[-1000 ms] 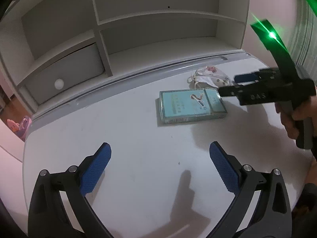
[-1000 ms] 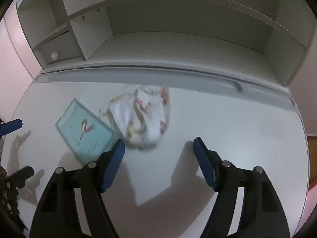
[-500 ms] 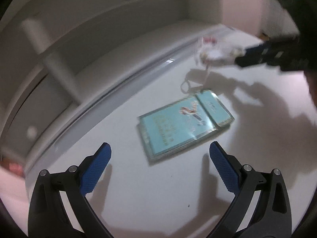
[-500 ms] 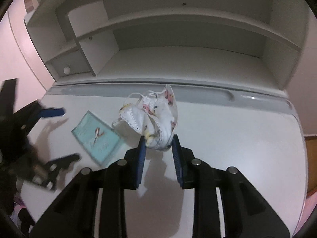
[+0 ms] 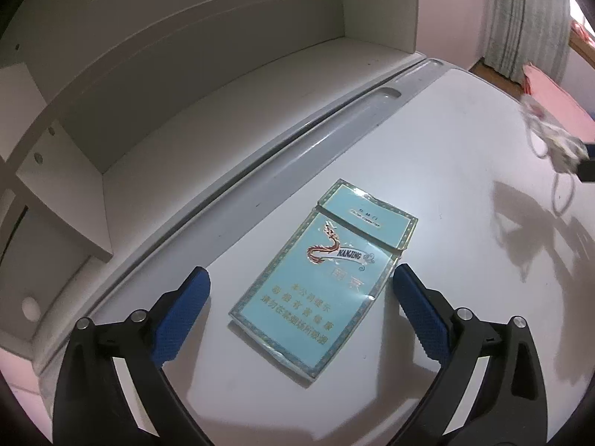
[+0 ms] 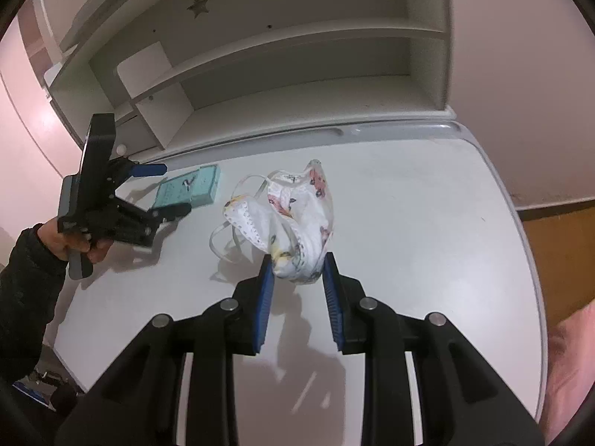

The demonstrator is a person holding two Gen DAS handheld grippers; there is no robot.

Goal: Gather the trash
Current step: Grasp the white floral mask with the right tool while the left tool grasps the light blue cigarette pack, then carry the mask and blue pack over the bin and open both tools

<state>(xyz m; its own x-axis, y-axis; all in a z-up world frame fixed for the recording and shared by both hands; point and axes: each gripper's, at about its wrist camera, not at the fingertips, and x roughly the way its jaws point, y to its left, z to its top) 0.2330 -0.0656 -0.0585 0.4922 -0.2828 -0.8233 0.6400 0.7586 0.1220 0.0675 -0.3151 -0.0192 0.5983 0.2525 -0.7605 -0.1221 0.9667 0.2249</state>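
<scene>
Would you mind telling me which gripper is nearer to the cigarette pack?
Left. The left gripper hangs right over the cigarette pack, jaws wide either side of it, not touching. The right gripper is off to the side, clamping the face mask.

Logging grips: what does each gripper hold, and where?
Right gripper: the face mask, pinched at its lower edge. Left gripper: nothing; cigarette pack lies between open jaws.

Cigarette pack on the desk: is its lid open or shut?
Shut. The cigarette pack lies flat on the desk, its flip-top lid flush with the body.
</scene>
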